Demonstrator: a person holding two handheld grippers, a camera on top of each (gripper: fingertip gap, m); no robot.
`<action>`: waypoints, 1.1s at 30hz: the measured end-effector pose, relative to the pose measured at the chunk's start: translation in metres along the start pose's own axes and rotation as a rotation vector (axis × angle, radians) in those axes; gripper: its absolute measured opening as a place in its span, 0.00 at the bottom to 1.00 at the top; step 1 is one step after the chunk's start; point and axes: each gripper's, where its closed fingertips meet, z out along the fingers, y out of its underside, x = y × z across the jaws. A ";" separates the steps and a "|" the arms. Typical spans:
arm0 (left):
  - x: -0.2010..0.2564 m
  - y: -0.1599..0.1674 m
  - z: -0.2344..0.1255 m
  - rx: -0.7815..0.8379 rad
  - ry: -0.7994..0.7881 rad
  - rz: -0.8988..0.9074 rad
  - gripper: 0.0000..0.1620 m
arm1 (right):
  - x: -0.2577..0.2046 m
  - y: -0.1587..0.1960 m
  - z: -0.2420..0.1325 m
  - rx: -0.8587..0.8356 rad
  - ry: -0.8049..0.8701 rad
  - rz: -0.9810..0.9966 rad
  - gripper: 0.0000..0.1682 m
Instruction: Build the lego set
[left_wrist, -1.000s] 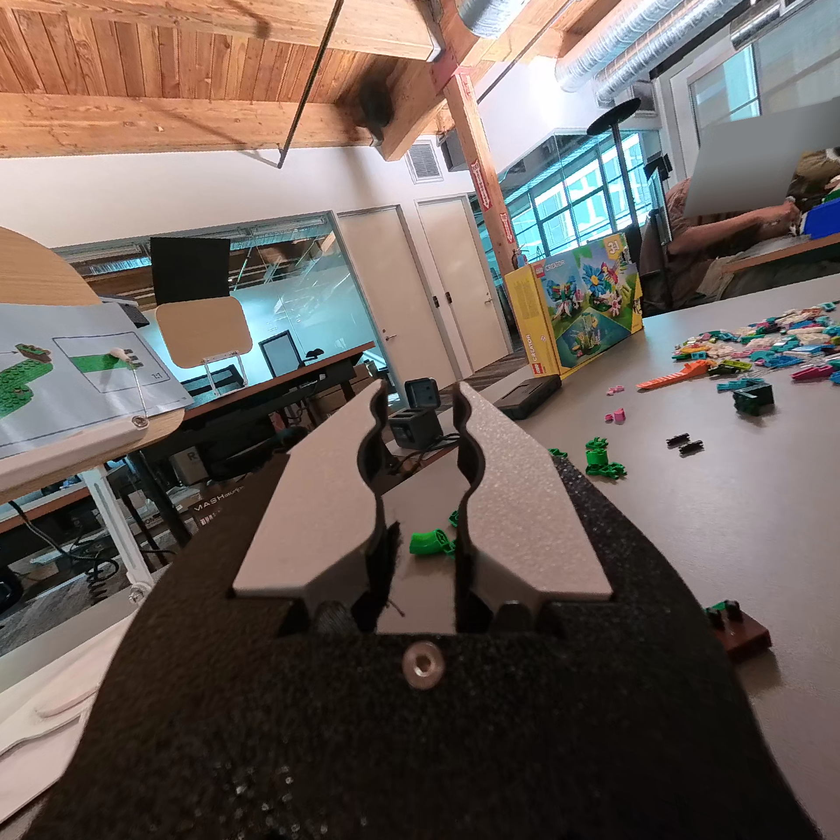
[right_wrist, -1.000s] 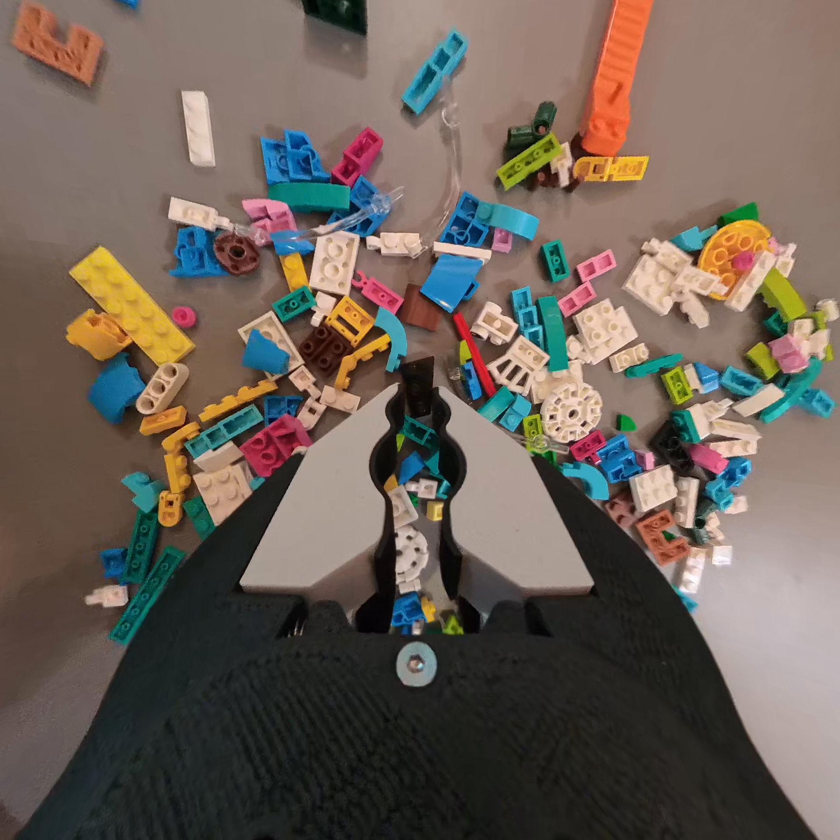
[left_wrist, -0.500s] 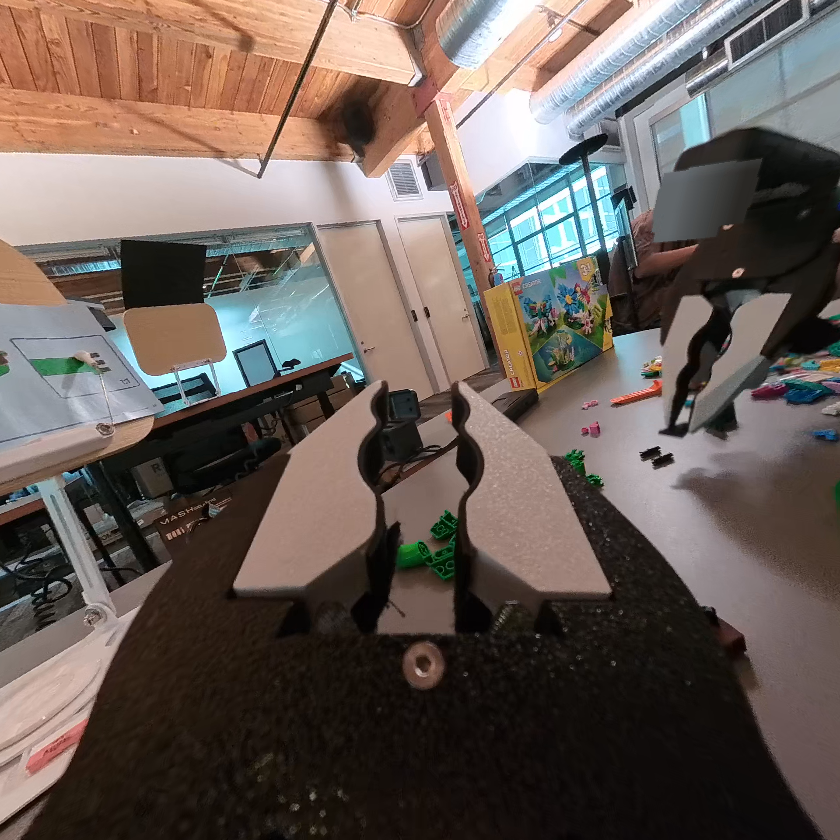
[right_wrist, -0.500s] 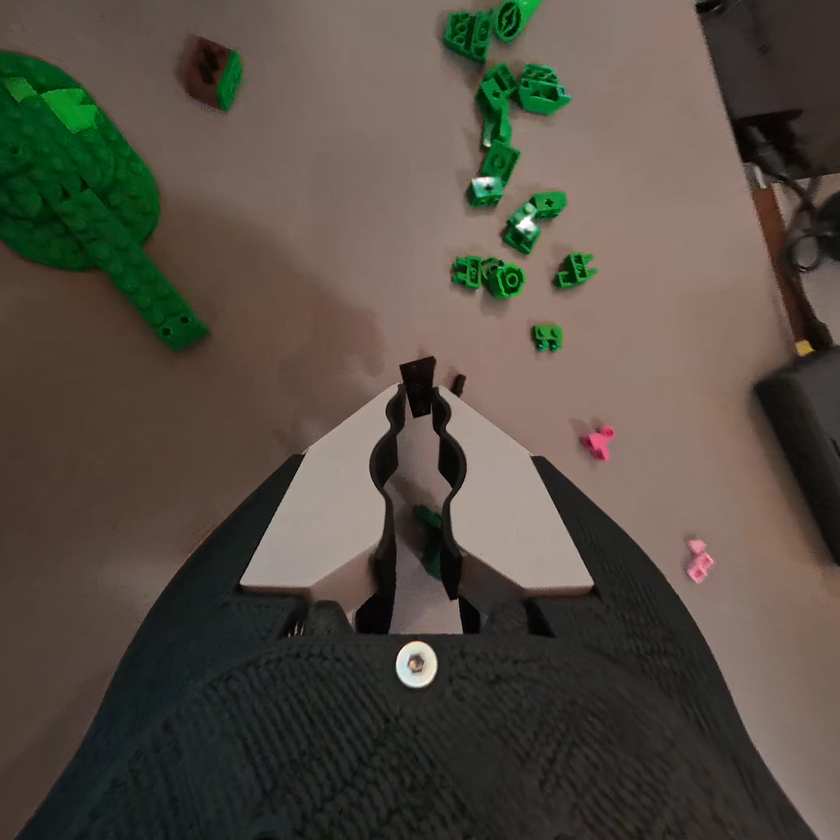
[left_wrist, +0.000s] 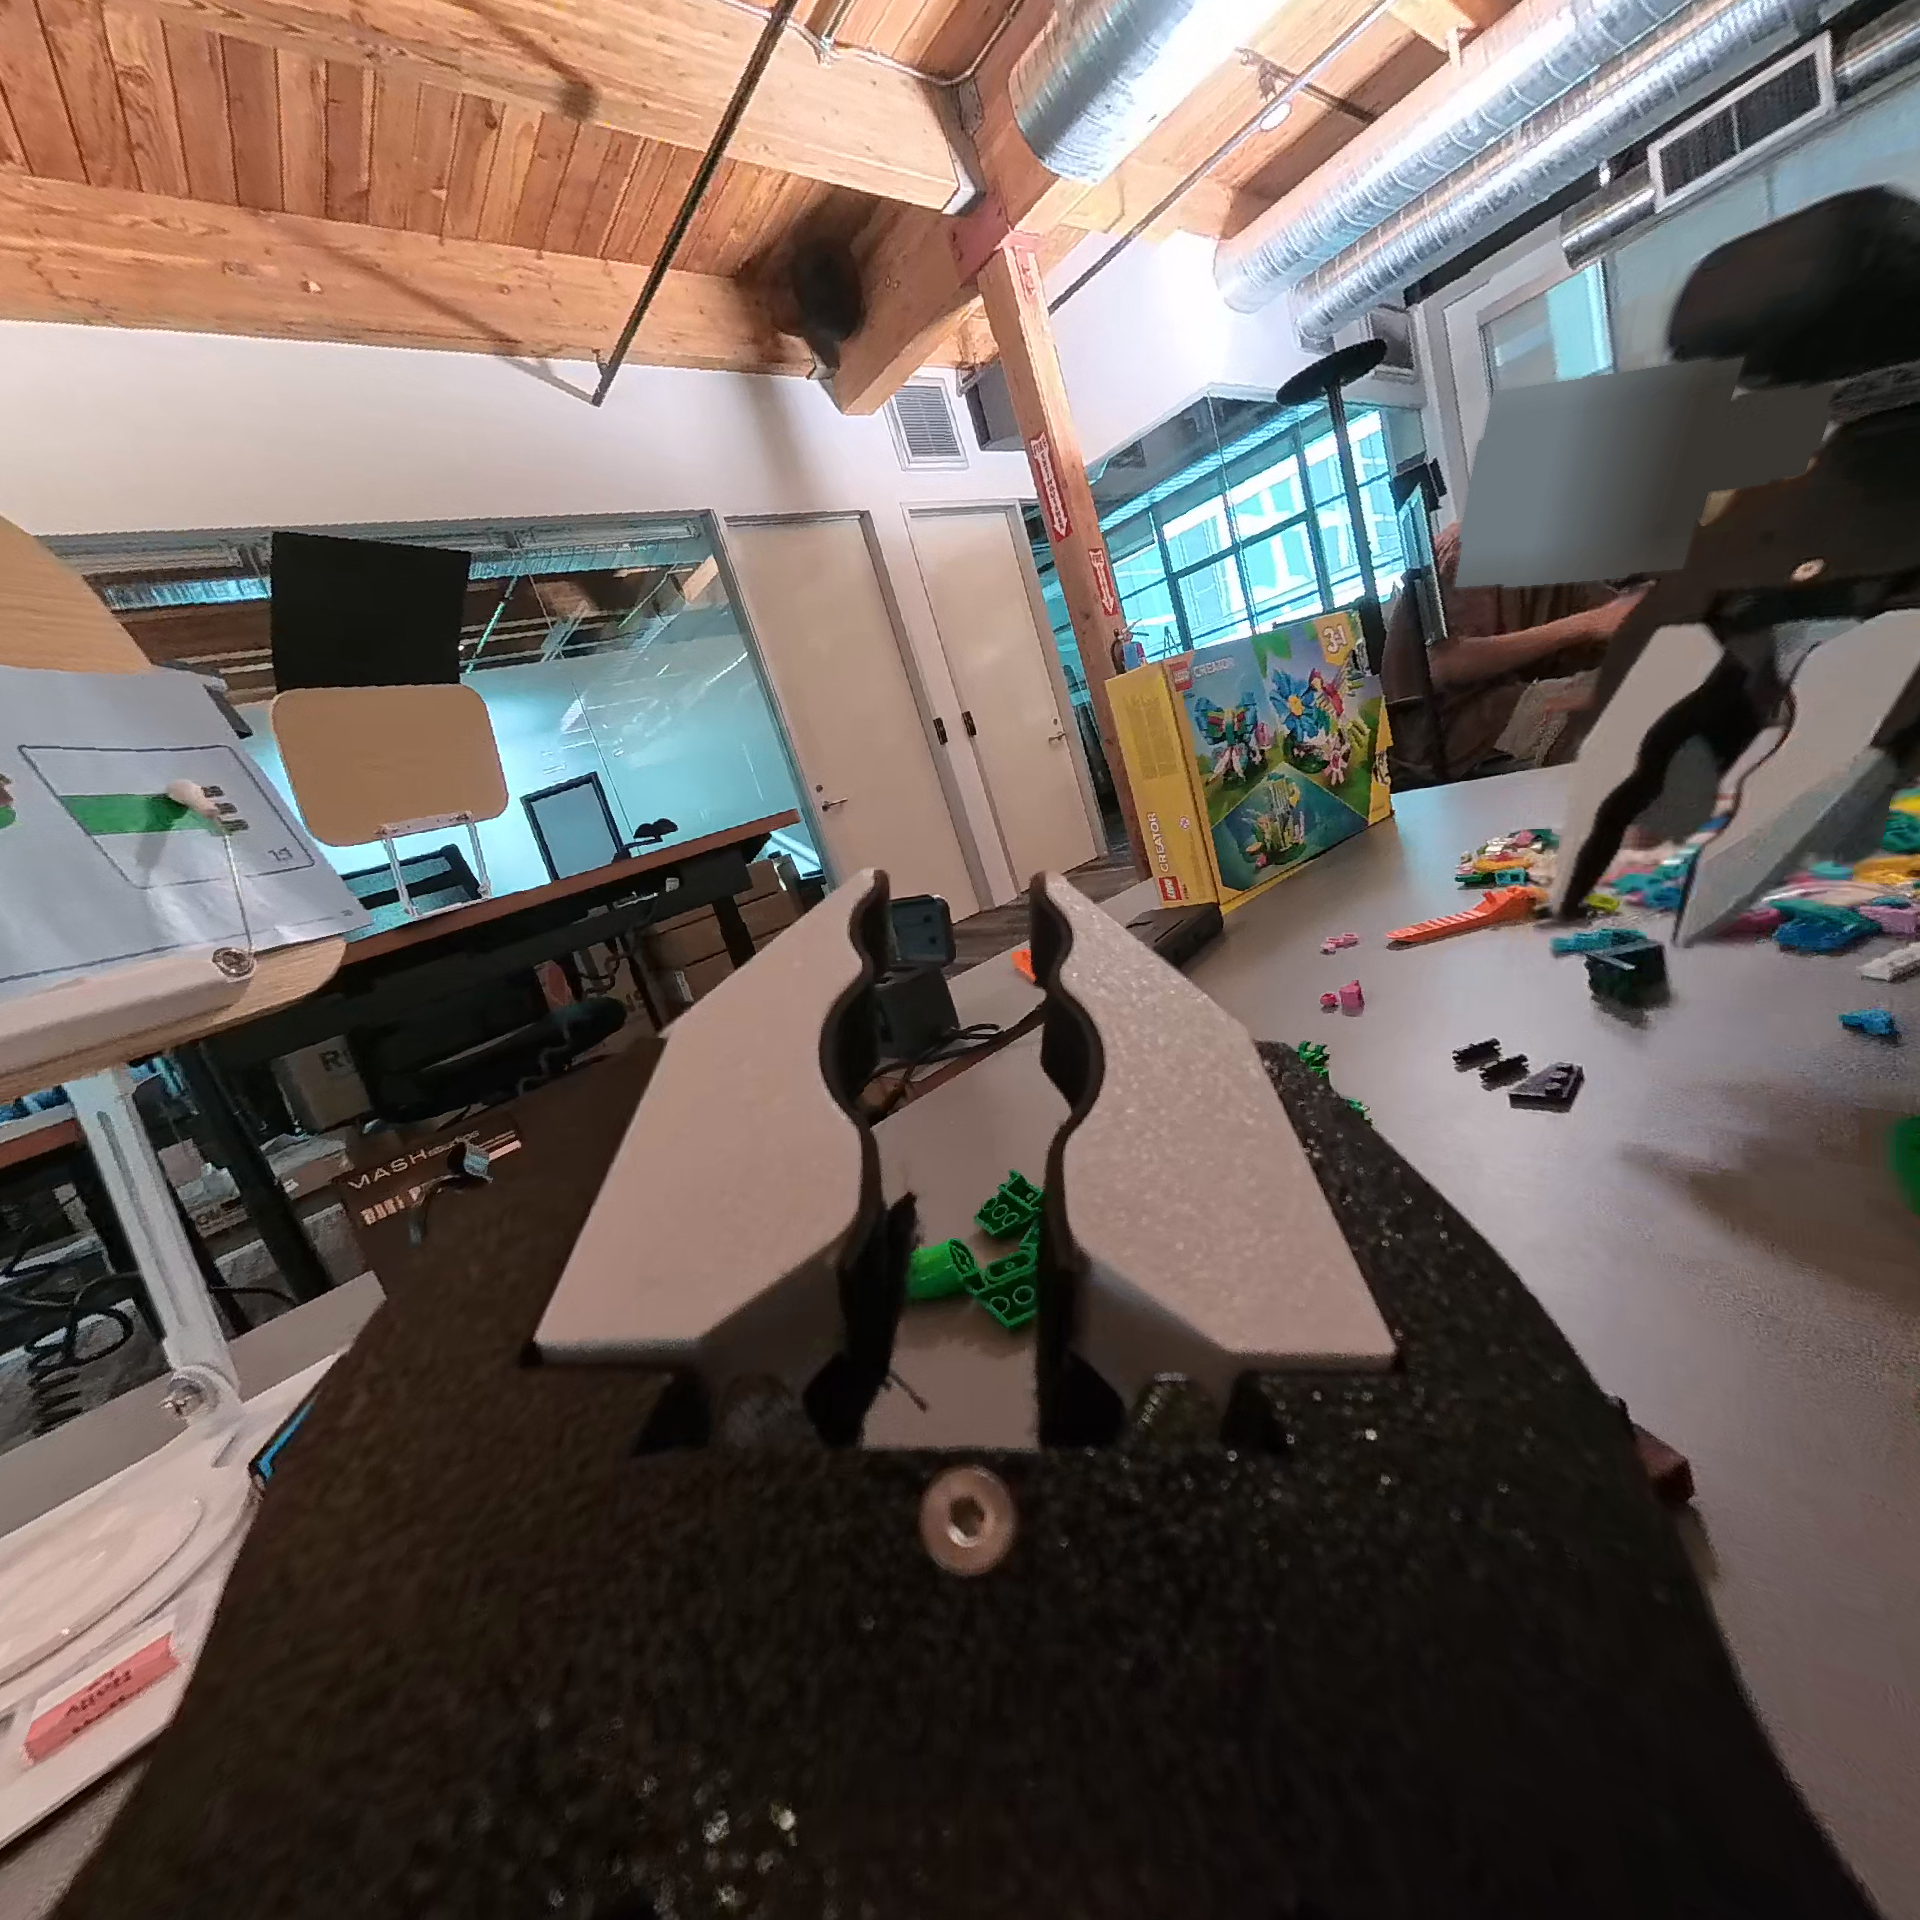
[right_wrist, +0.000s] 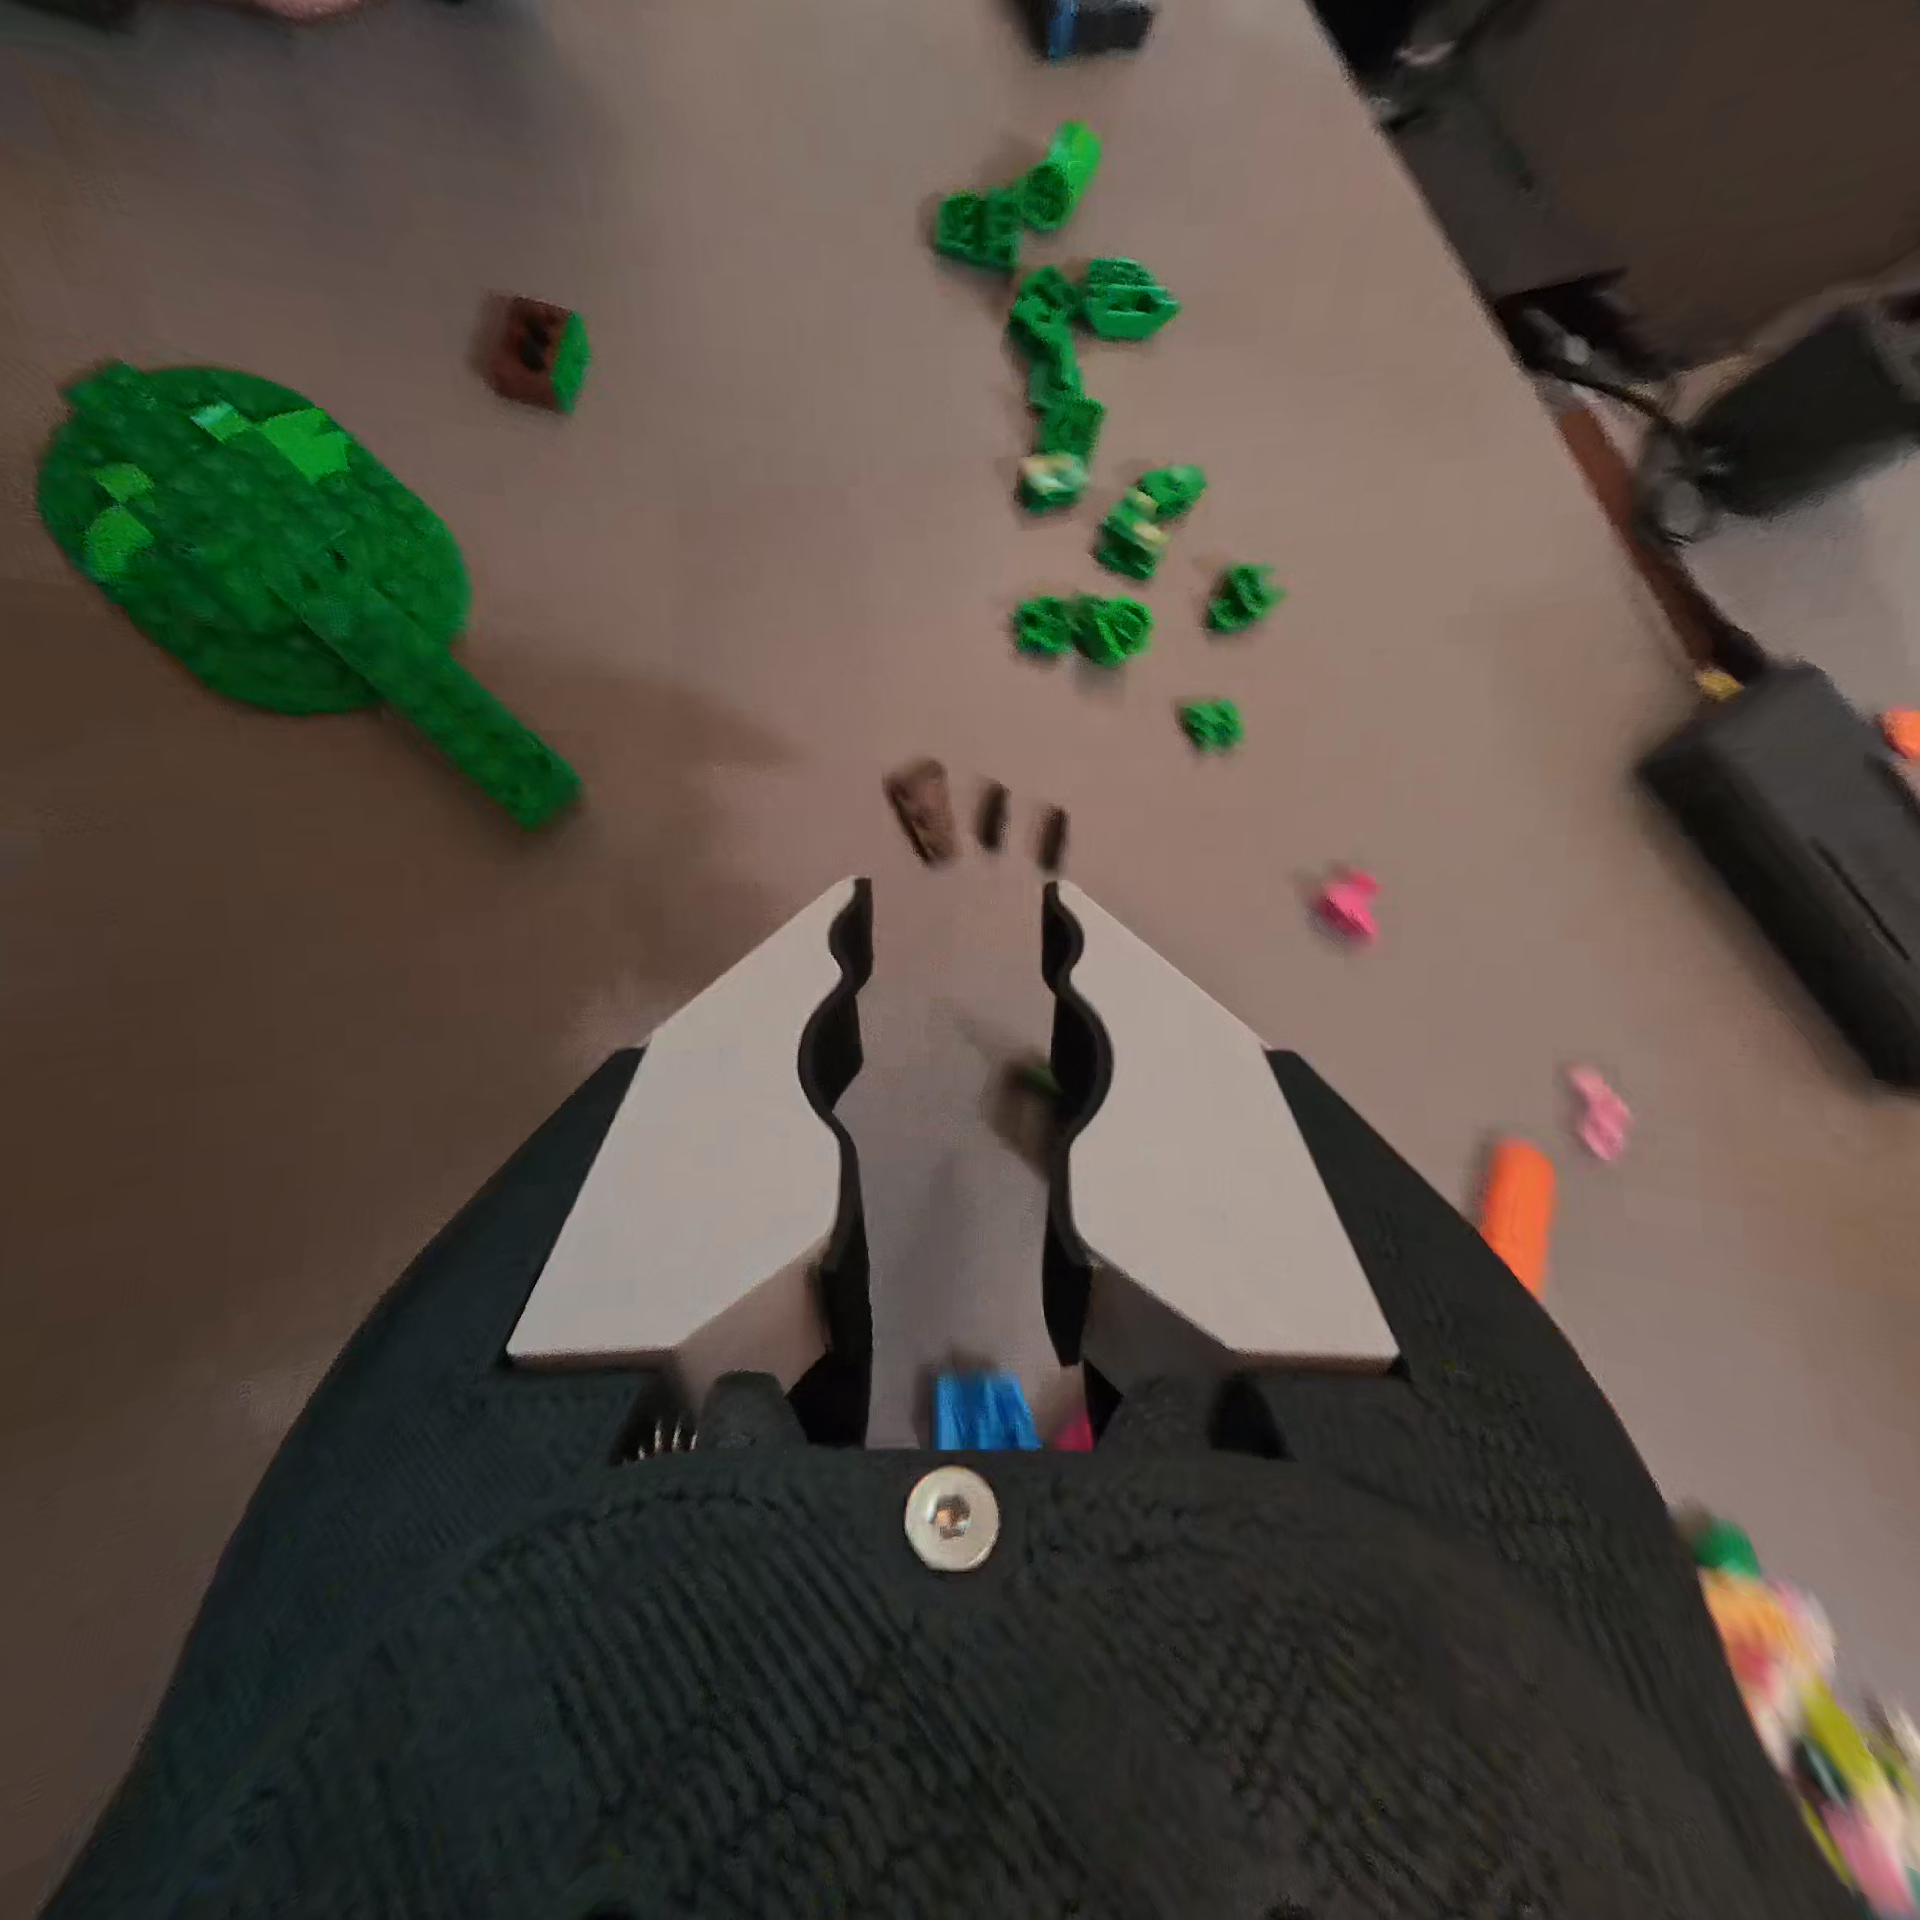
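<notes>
With jaws apart and empty, right hand-held gripper (right_wrist: 956, 894) hangs just short of three small dark pieces (right_wrist: 977, 816) on grey desk (right_wrist: 727, 208); left hand-held gripper (left_wrist: 956, 914) likewise parted, empty. Advice: descend squarely, close gently on one.

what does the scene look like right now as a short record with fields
left hand-held gripper: open, empty, above loose green pieces
right hand-held gripper: open, empty, over the table
green build: round plate with a bar, flat on the table
small dark pieces: three, ahead of the right fingertips
lego box: upright at the far edge
</notes>
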 end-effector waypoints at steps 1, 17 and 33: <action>-0.001 0.000 0.000 -0.001 -0.005 -0.009 0.15 | 0.013 0.011 -0.016 -0.006 0.058 0.021 0.17; -0.001 0.003 0.004 -0.007 -0.012 -0.008 0.15 | 0.158 0.229 -0.130 -0.261 0.451 0.624 0.18; -0.001 0.003 0.004 -0.008 -0.008 -0.015 0.15 | 0.132 0.174 -0.117 -0.140 0.423 0.534 0.14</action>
